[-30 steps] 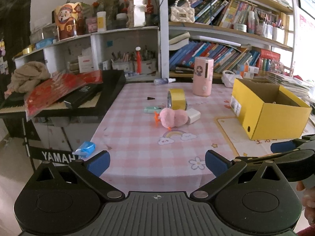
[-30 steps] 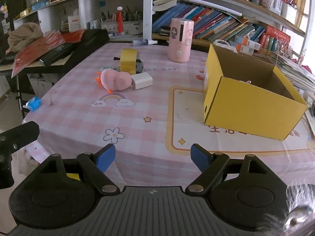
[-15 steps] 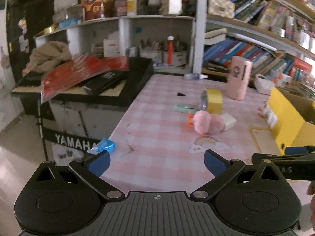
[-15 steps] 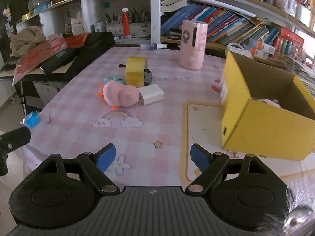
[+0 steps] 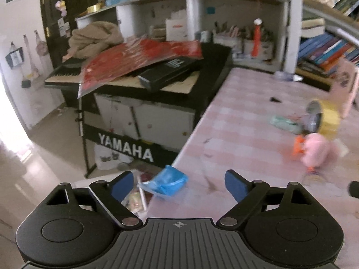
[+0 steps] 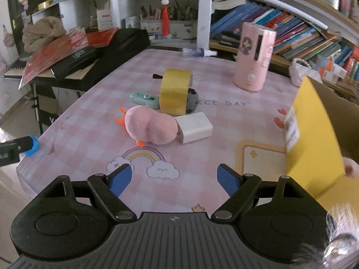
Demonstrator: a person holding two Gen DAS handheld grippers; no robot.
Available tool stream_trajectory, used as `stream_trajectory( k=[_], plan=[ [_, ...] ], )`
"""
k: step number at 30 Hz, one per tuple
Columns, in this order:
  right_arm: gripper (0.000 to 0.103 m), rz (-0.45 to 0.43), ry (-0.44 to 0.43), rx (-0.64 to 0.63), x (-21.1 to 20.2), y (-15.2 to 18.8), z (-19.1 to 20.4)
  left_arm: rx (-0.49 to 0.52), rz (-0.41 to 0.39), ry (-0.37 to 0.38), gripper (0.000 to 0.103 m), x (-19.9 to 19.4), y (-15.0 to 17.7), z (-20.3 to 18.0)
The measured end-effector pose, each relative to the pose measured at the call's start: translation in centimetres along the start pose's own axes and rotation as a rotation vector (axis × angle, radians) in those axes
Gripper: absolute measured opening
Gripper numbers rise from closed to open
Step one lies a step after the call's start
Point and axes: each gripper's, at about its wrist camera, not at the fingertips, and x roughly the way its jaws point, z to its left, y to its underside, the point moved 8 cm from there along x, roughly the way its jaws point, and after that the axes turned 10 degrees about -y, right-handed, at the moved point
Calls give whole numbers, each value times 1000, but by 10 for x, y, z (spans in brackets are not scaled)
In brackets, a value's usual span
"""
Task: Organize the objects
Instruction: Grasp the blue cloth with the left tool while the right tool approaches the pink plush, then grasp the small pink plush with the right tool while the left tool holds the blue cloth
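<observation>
Left tongs (image 5: 177,185): closing around the blue packet (image 5: 165,182) at the surface (image 5: 246,121) edge, pads not yet pressing.
Right tongs (image 6: 174,177): spread, empty, above the rainbow print.
Pink plush (image 6: 150,129): mid-surface, touching the white charger (image 6: 195,127).

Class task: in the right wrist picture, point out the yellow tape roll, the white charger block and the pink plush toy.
yellow tape roll (image 6: 175,92), right wrist view, on its outer yellow band.
white charger block (image 6: 194,127), right wrist view, on its top face.
pink plush toy (image 6: 149,129), right wrist view, on its rounded body.
</observation>
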Motion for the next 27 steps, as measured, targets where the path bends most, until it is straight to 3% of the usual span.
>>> stream_trajectory(
  k=[7, 12, 14, 18, 27],
  plan=[
    [82, 14, -33, -46, 17, -9, -2, 5, 60, -9, 79, 38, 2, -2],
    [82, 20, -40, -57, 25, -13, -5, -10, 98, 38, 41, 50, 7, -6],
    [82, 23, -40, -53, 28, -15, -7, -3, 100, 42, 31, 48, 7, -8],
    [82, 21, -40, -42, 34, -19, -11, -7, 117, 94, 29, 41, 5, -18],
    [78, -9, -77, -103, 44, -34, -2, -69, 56, 258, 29, 1, -24, -45]
  ],
)
